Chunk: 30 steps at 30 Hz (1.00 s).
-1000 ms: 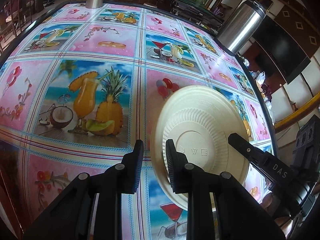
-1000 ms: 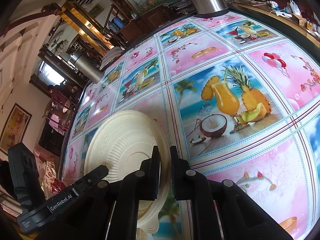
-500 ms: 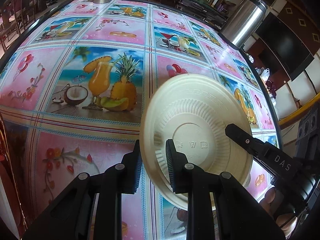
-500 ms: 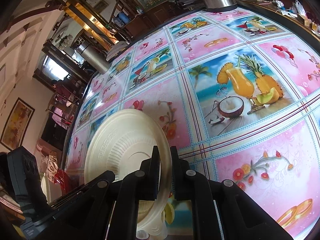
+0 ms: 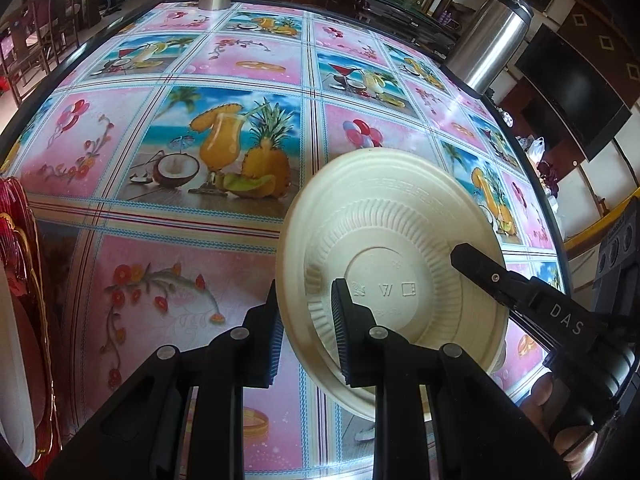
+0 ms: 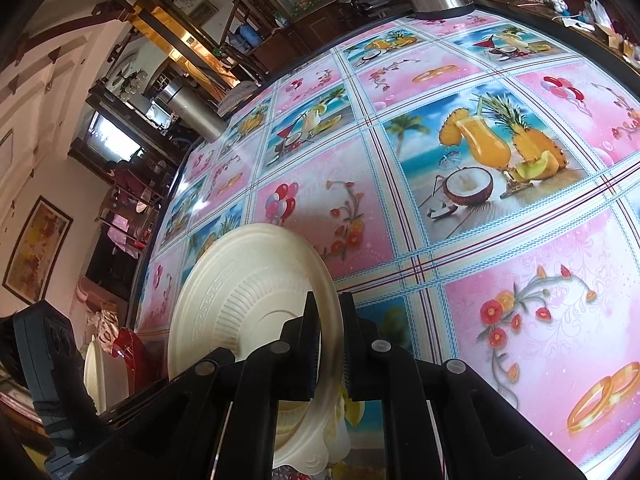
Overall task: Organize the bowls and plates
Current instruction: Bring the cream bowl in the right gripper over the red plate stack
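Cream plate held on edge above worktop, both hand-held grippers pinching its rim: left, right. Keep grips matched, don't twist; carry toward red plate stack at your left.

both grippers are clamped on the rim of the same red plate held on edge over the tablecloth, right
Not quite: the plate is cream, not red. The left wrist view shows its pale ribbed underside, with the left gripper and right gripper shut on opposite parts of its rim, held on edge over the tablecloth. A red plate sits at that view's left edge, untouched.
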Tool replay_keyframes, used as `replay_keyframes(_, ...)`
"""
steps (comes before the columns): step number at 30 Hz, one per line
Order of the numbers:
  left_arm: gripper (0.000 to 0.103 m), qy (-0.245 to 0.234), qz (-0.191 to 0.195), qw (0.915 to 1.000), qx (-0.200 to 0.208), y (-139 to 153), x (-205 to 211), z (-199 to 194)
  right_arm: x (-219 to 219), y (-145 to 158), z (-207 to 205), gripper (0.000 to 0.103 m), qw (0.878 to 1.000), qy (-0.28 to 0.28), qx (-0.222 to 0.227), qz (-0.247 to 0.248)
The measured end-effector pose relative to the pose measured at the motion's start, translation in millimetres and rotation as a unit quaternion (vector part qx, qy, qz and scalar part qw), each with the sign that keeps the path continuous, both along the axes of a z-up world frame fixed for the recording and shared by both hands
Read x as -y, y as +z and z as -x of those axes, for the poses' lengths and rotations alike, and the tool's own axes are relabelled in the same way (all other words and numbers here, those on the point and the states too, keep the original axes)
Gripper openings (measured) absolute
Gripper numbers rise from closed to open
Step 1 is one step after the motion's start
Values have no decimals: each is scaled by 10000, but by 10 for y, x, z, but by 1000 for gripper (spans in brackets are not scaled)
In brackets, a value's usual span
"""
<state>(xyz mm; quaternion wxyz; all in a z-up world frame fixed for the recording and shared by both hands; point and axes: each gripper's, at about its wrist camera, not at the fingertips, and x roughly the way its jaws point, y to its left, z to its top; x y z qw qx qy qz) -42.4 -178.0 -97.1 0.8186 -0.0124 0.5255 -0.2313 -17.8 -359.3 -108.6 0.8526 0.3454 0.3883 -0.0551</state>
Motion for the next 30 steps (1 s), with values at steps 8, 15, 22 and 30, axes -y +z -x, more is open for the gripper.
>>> replay_keyframes(8, 20, 48, -52, 10000, 50, 13, -67, 57, -54, -13, 82, 10, 10000, -6, 55, -60)
replay_keyframes(15, 20, 58, -90, 9999, 92, 23, -115, 126, -108, -14, 140, 10, 9999, -4, 89, -101)
replay_keyframes(22, 20, 93, -150, 9997, 169, 38, -184, 200, -180, -28, 220, 10, 9998, 22, 134, -134)
replay_keyframes(30, 20, 138, -168, 9992, 327, 130, -330, 304, -298, 5, 372, 10, 9994, 93, 252, -202)
